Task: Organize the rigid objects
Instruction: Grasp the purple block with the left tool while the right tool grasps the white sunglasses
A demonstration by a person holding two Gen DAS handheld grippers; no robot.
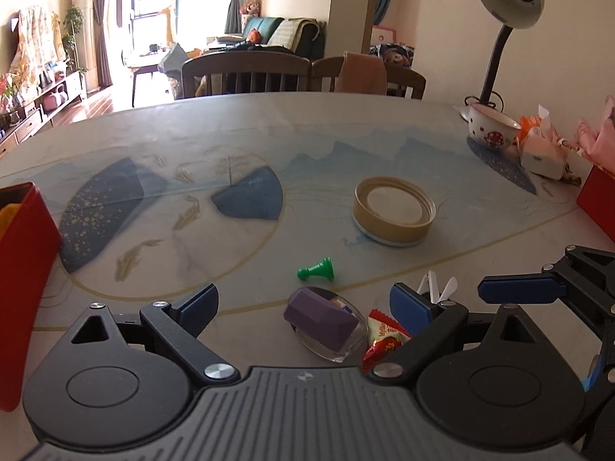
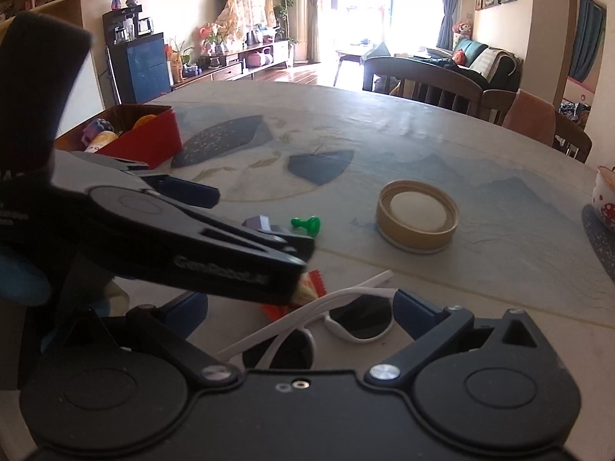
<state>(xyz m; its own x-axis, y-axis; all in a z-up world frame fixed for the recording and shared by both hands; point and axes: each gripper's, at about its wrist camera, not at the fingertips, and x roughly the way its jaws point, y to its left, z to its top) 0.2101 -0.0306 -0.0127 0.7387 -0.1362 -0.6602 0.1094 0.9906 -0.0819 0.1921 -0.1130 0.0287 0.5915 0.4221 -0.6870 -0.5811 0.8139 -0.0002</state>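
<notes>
My left gripper (image 1: 303, 303) is open, its jaws wide on either side of a purple block in a clear oval case (image 1: 326, 324) on the table. A red candy wrapper (image 1: 384, 338) lies by its right finger. A green pawn (image 1: 317, 269) lies just beyond, and a tan round lid (image 1: 394, 211) farther off. My right gripper (image 2: 300, 313) is open over white sunglasses (image 2: 338, 322), which lie between its fingers. The left gripper crosses the right wrist view (image 2: 215, 246), partly hiding the purple block (image 2: 259, 224) and the wrapper (image 2: 307, 288). The pawn (image 2: 307, 224) and lid (image 2: 417, 217) show there too.
A red box (image 2: 150, 142) holding several items stands at the table's left; its wall shows in the left wrist view (image 1: 23, 276). Another red box (image 1: 597, 203), a mushroom-print bowl (image 1: 492, 130), snack packets (image 1: 542, 153) and a desk lamp (image 1: 507, 0) stand at the right. Chairs (image 1: 246, 75) line the far edge.
</notes>
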